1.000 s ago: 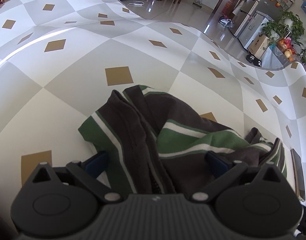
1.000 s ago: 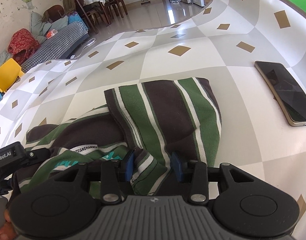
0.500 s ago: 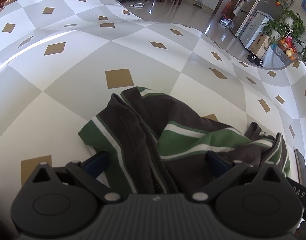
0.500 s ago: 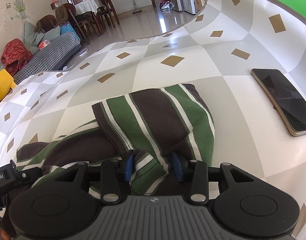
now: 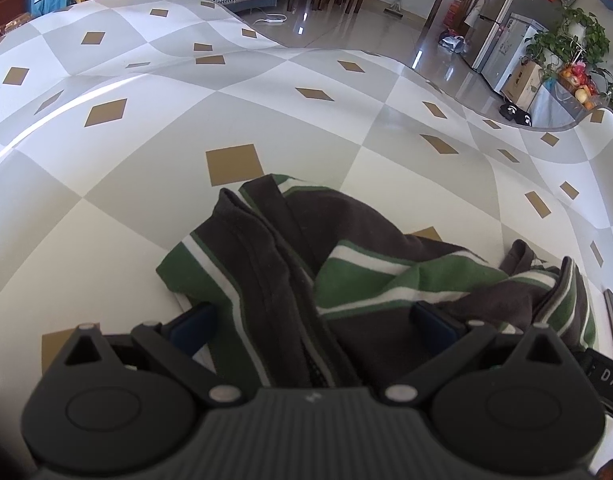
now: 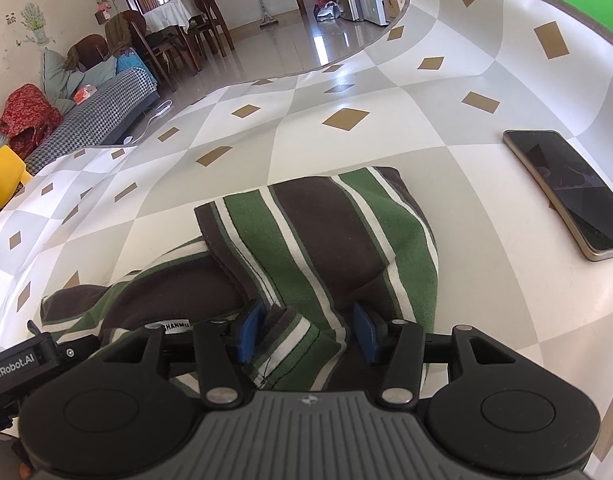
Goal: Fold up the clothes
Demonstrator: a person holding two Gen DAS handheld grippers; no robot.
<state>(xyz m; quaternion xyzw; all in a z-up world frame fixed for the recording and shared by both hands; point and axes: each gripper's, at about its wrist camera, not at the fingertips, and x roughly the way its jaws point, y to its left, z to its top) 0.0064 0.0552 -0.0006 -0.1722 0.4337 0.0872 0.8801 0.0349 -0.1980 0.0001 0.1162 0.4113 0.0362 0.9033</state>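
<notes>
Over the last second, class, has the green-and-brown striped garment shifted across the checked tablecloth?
No: the green-and-brown striped garment keeps the same gap to the dark smartphone in the right wrist view.

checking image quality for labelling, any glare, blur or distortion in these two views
Left wrist view: strong fisheye bend, a bright glare streak on the tablecloth, striped garment sharp. Right wrist view: same bending, floor glare, phone screen reflecting; no motion blur.
</notes>
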